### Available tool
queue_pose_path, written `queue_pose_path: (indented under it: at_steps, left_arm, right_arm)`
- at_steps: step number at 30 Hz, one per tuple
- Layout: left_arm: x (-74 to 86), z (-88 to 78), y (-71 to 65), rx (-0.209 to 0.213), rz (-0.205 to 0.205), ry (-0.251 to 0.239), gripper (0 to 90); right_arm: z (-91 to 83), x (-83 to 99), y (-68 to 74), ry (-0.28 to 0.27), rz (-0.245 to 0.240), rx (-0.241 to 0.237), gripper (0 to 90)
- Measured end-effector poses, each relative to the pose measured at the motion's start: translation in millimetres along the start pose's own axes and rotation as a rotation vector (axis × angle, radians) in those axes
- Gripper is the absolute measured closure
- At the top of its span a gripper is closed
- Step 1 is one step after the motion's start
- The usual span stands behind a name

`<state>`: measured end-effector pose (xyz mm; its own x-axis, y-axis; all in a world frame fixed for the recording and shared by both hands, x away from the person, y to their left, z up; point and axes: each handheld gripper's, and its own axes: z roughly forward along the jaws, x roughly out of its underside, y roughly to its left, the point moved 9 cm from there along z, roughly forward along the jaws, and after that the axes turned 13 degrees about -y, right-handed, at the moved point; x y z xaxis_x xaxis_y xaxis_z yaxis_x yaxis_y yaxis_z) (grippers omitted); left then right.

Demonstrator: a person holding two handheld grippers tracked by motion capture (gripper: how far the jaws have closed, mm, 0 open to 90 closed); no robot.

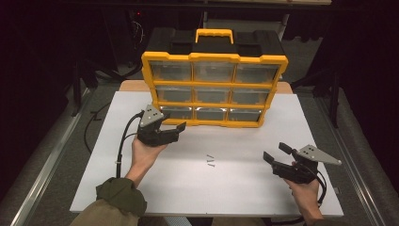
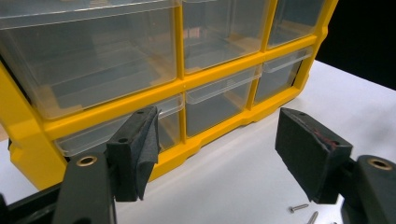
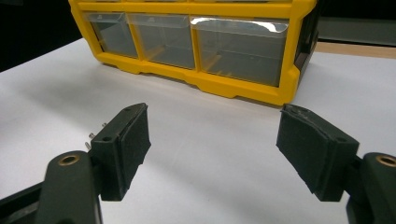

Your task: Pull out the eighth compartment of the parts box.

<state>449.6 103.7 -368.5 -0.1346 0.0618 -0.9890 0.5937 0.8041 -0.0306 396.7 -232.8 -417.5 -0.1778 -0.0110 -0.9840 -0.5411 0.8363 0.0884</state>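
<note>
The yellow plastic organiser cabinet with clear drawers (image 1: 214, 89) stands upright at the far side of the white counter (image 1: 141, 188). The left claw (image 1: 171, 128), jaws spread and empty, hovers just in front of the bottom-left clear drawer (image 2: 116, 130). The likely step is pulling that drawer: approach level, close on its protruding lip, then draw straight back. The right claw (image 1: 275, 153), also spread and empty, waits near the small metal screws (image 1: 210, 161); it could brace the cabinet against sliding.

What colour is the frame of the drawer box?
Yellow. The frame of the drawer box shows best in the high view, around clear drawers.
</note>
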Motion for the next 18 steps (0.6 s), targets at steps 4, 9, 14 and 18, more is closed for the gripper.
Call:
queue_pose_path:
  at_steps: [4,9,14,18]
  left_arm:
    - [-0.7,3.7,0.1,0.001,0.003,0.004,31.0]
    - [-2.2,8.3,0.8,0.002,0.004,0.015,31.3]
    - [-3.0,15.8,2.4,-0.002,0.001,0.014,31.4]
    - [-2.2,19.1,2.5,-0.004,0.006,0.022,31.6]
  right_arm:
    - [0.2,0.3,0.4,0.002,0.004,0.002,27.1]
    - [0.1,0.2,-0.1,0.001,0.004,0.004,27.1]
    - [0.2,0.3,0.1,0.000,0.005,0.004,27.1]
    - [0.1,0.7,0.5,0.004,0.010,0.006,27.1]
